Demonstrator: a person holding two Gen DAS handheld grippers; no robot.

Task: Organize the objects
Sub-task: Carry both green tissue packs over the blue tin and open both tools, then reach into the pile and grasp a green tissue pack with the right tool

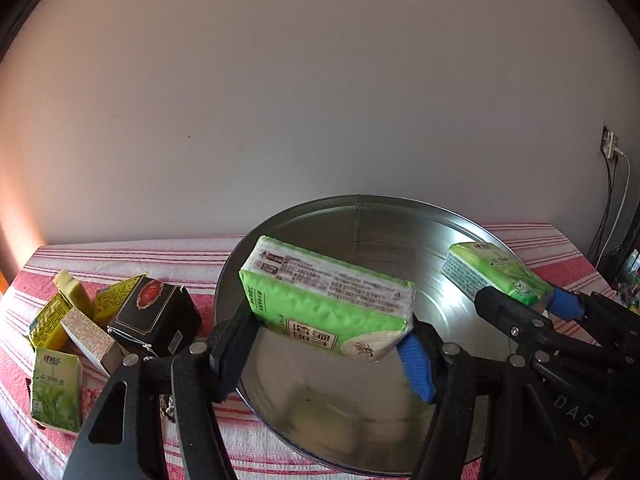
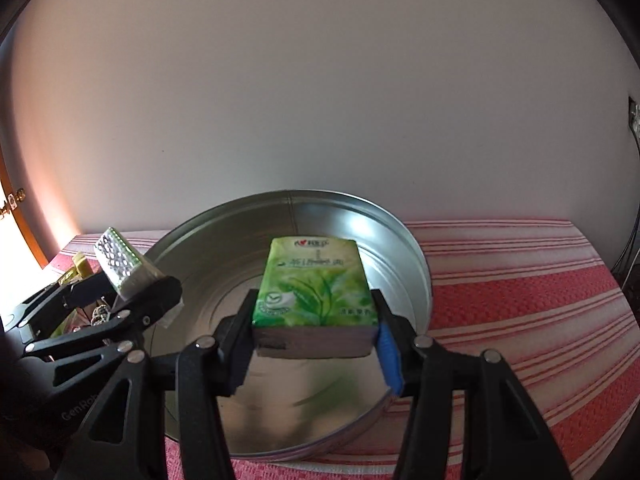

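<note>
**Two tissue packs held over the tin, several items left on the counter**

From the left wrist camera, the left gripper (image 1: 332, 344) was clamped on a large green tissue pack (image 1: 328, 300), tilted and held above the round metal tin (image 1: 360, 208). The tin's floor looked bare wherever it showed, so nothing seemed to have been placed inside yet. To the left, on the striped cloth of the counter (image 1: 120, 256), a cluster waited: a black box (image 1: 156, 316), a beige box (image 1: 90, 338), yellow packets (image 1: 50, 326) and a small green tea-print pack (image 1: 56, 390). The right gripper (image 1: 516, 300) reached in from the right, gripping another green pack (image 1: 496, 272).

From the right wrist camera, the right gripper (image 2: 316, 332) was closed around that small green pack (image 2: 316, 284), level over the tin (image 2: 404, 240). The left gripper (image 2: 140, 296) showed at the left edge, gripping its pack end-on. Judged from this, the sorting was early: two packs were ready to be dropped, and the pile remained.
</note>
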